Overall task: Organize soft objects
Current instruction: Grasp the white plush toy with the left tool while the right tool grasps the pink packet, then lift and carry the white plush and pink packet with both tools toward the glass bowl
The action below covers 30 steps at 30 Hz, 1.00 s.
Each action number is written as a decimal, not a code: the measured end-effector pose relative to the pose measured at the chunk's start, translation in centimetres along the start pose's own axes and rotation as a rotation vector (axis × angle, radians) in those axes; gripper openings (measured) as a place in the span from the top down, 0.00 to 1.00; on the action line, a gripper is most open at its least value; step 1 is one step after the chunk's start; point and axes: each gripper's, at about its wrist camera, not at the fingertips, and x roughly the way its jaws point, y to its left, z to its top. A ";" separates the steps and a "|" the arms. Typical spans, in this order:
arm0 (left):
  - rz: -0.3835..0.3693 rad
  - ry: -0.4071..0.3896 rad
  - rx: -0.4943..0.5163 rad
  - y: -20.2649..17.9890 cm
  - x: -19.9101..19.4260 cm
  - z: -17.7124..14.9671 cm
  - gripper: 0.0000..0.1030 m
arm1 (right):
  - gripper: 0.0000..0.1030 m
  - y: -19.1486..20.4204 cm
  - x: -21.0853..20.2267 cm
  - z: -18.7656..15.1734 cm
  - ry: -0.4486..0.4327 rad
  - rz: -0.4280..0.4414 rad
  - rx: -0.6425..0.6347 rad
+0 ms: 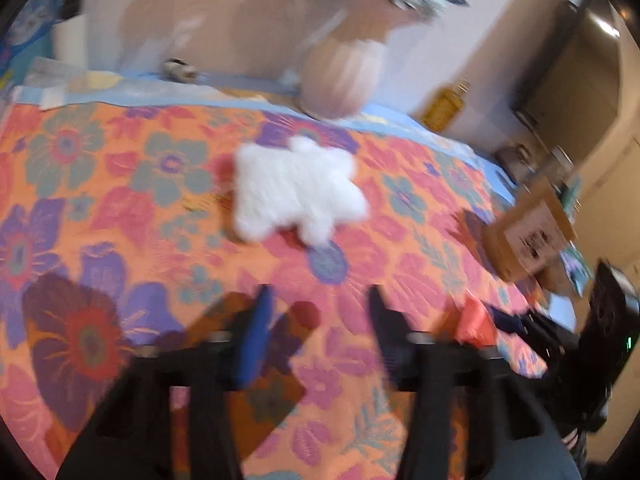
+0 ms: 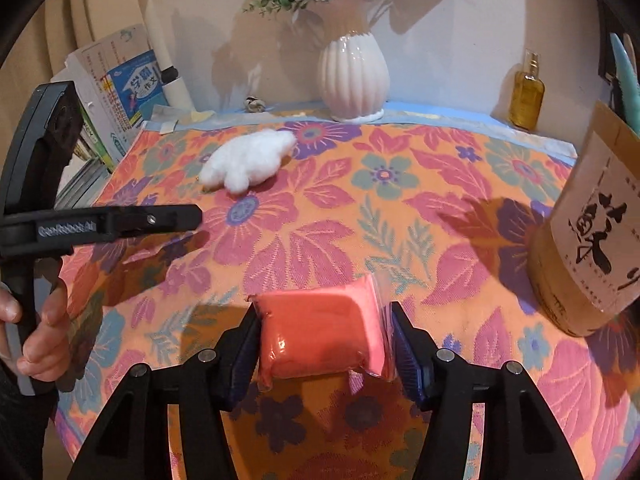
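- Squeezed between the two blue pads of the right gripper (image 2: 325, 344) sits a soft pink-red clay pack in clear plastic wrap (image 2: 320, 340). Both jaws press on its sides, so the pack is held.
- Hold it gently. I think a hard squeeze would dent the soft clay or pop the wrap.
- Loose plastic sticks out by the right-hand pad, so the pack might slip if it is swung fast.
- Over on the left, the left gripper (image 1: 316, 300) has its jaws wide apart with nothing between them. It hangs above the orange cloth with big purple and pink flowers (image 1: 120, 200).
- Ahead of those open jaws, a little way off, lies a fluffy white cotton ball clump (image 1: 296, 188) on the cloth. It looks like the next soft thing to pick.
- To grab it well, I would come down straight over the middle and close slowly, because the fluff is light and can scoot away.
- Farther back stands a white ribbed vase with blue flowers (image 2: 354, 76), close to the wall. Keep both grippers away from it.
- Near the right side leans a brown paper-wrapped bottle with black writing (image 2: 592, 240). Steer the pack clear of it.
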 end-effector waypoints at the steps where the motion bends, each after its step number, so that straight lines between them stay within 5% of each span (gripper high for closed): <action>1: 0.025 -0.024 -0.015 0.1 -0.2 0.6 0.12 | 0.43 0.1 0.2 0.0 0.006 -0.009 -0.007; 2: 0.046 -0.054 -0.024 0.1 -0.3 1.2 0.01 | 0.43 0.3 0.4 0.0 0.013 -0.016 -0.012; 5: 0.079 -0.084 -0.021 -0.3 0.4 3.4 0.01 | 0.43 1.0 0.8 -0.1 0.027 -0.046 -0.042; 10: 0.198 0.026 0.040 -0.9 6.2 7.1 0.01 | 0.43 0.8 0.8 -0.2 0.026 -0.029 -0.045; 12: 0.214 0.058 0.057 -0.9 8.1 7.3 0.05 | 0.43 0.6 0.8 -0.3 0.024 -0.015 -0.035; 13: 0.244 0.054 0.075 -1.0 8.7 7.1 0.15 | 0.43 0.5 0.8 -0.3 0.024 -0.010 -0.031; 16: 0.285 0.020 0.143 -1.9 8.1 6.2 0.32 | 0.43 0.2 0.8 -0.2 0.020 0.016 -0.026; 23: 0.223 -0.035 0.172 -3.1 2.2 1.2 0.33 | 0.43 1.7 0.2 -0.5 0.000 0.059 -0.114; 28: 0.172 -0.028 0.178 -4.4 -1.2 -4.1 0.33 | 0.42 3.9 -0.5 -1.9 0.065 0.147 -0.230; 30: 0.173 -0.013 0.200 -4.9 -1.7 -5.7 0.33 | 0.28 4.8 -1.0 -3.1 0.081 0.095 -0.284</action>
